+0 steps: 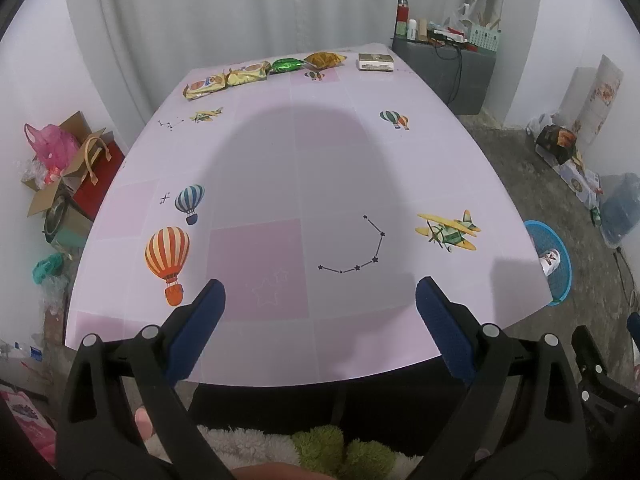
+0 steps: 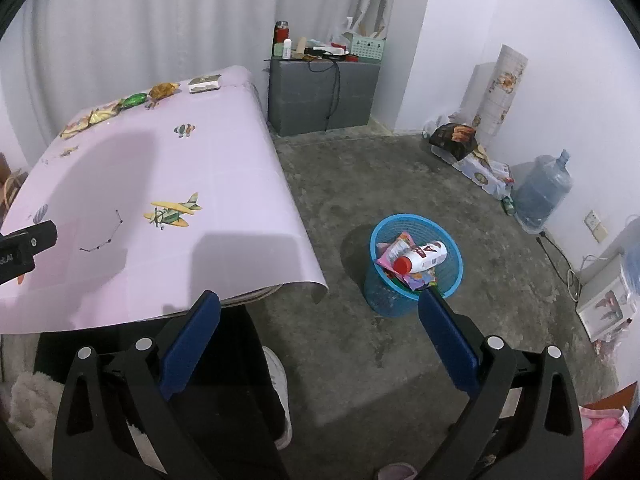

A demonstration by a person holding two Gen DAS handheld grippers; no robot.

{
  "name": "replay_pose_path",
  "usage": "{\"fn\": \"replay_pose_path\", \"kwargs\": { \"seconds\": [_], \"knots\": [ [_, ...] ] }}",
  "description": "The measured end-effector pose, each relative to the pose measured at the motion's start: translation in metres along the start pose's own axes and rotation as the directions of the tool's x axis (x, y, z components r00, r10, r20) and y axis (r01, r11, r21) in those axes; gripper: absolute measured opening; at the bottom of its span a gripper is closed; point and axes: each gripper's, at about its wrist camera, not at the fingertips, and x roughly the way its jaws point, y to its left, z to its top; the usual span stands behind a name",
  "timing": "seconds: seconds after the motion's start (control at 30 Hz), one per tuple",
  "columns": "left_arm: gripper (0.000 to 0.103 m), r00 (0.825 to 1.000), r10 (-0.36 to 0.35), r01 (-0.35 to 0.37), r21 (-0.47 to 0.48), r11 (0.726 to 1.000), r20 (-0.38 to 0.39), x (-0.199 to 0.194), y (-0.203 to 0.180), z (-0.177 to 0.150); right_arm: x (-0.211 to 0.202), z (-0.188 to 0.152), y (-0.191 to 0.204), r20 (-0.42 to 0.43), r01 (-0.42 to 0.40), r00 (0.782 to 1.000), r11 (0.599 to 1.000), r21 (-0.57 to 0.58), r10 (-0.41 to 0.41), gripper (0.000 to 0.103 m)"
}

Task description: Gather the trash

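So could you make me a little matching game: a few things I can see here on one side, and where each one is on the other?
Things:
1. green wrapper
2. white bottle
3. water jug
4. red flask

Places:
A. floor by the wall
B. grey cabinet top
C. far table edge
D. blue basket

Pairs: 1-C, 2-D, 3-A, 4-B

Left wrist cam sits low at the near edge of the table (image 1: 304, 184), looking straight down its length toward the curtain (image 1: 224, 8), with the left gripper (image 1: 320, 300) framing the bottom. Right wrist cam is off the table's right corner, turned more to the right, looking down at the floor and the blue basket (image 2: 416, 276) fairly close by. Both views catch the table's right side, the grey cabinet (image 1: 444, 76) in the back corner and the basket.
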Motion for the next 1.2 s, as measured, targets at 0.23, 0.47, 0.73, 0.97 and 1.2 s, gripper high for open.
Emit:
{"fn": "replay_pose_path", "kwargs": {
  "seconds": [0.23,0.47,0.73,0.97,1.2],
  "knots": [
    [0.092,1.0,-0.006,0.006,0.004,1.0,0.006,-0.0023,-0.0011,0.0005,-0.0024,0.0008,0.0018,0.007,0.003,1.0,1.0,-0.004,-0.003,0.096],
    [0.092,1.0,-0.006,0.006,0.003,1.0,0.005,-0.0026,-0.0003,0.002,-0.0029,0.0006,0.0016,0.006,0.002,1.0,1.0,-0.003,-0.002,0.096],
    [0.092,1.0,-0.005,0.005,0.003,1.0,0.007,-0.0031,0.0004,0.0028,-0.0032,0.0006,0.0015,0.008,0.003,1.0,1.0,-0.004,-0.003,0.096],
    [0.092,1.0,-0.004,0.004,0.003,1.0,0.007,-0.0033,0.0008,0.0026,-0.0039,0.002,0.0011,0.007,0.003,1.0,1.0,-0.004,-0.003,0.096],
    [0.092,1.0,-0.003,0.003,0.003,1.0,0.007,-0.0038,0.0012,0.002,-0.0049,0.0022,0.0009,0.008,0.003,1.0,1.0,-0.004,-0.003,0.096]
  ]
}}
